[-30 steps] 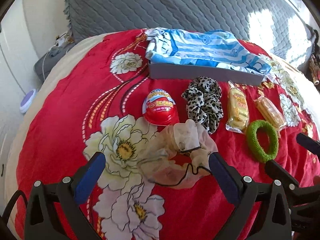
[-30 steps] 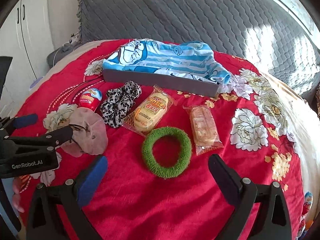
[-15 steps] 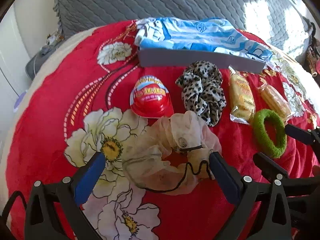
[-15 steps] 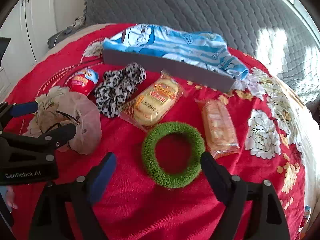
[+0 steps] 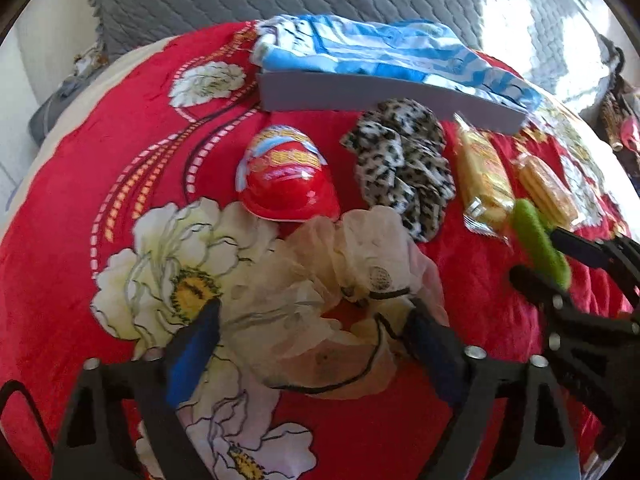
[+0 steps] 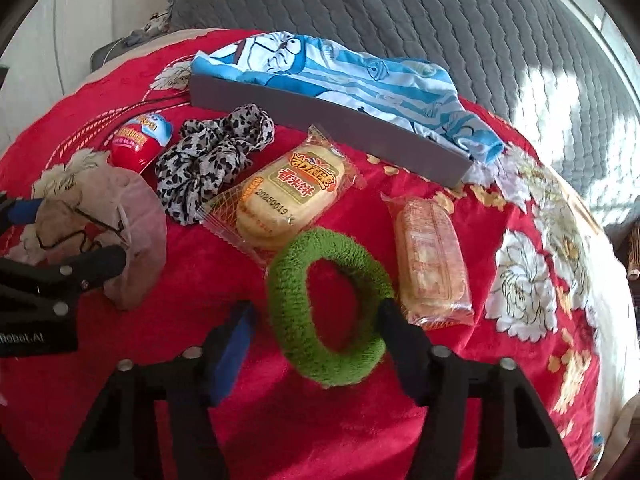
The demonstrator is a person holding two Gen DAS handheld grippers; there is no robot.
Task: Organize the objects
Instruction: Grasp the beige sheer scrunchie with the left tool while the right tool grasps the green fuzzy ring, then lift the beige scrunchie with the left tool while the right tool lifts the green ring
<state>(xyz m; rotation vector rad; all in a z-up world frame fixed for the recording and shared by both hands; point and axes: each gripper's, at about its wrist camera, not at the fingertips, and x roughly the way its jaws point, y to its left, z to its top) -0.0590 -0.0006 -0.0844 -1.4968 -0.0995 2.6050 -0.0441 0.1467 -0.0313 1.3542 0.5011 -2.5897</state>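
My left gripper [image 5: 314, 334] is open, its fingers either side of a sheer beige scrunchie [image 5: 340, 300] on the red floral blanket. My right gripper [image 6: 316, 324] is open around a fuzzy green hair ring [image 6: 328, 308], which tilts up off the blanket between the fingers. Beyond lie a red egg-shaped toy [image 5: 288, 176], a leopard-print scrunchie [image 5: 404, 168], a yellow snack pack [image 6: 292, 196] and an orange snack pack [image 6: 432, 260]. A grey box [image 6: 320, 120] at the back holds a blue striped cloth [image 6: 344, 72].
The red floral blanket [image 5: 100, 184] covers a round surface. A grey quilted cushion [image 6: 400, 8] stands behind it. The left gripper's body [image 6: 48, 280] shows at the left edge of the right wrist view.
Both grippers have moved forward and down onto their objects. The right gripper's fingers have narrowed around the green ring, which has tipped up. The left fingers now straddle the beige scrunchie.
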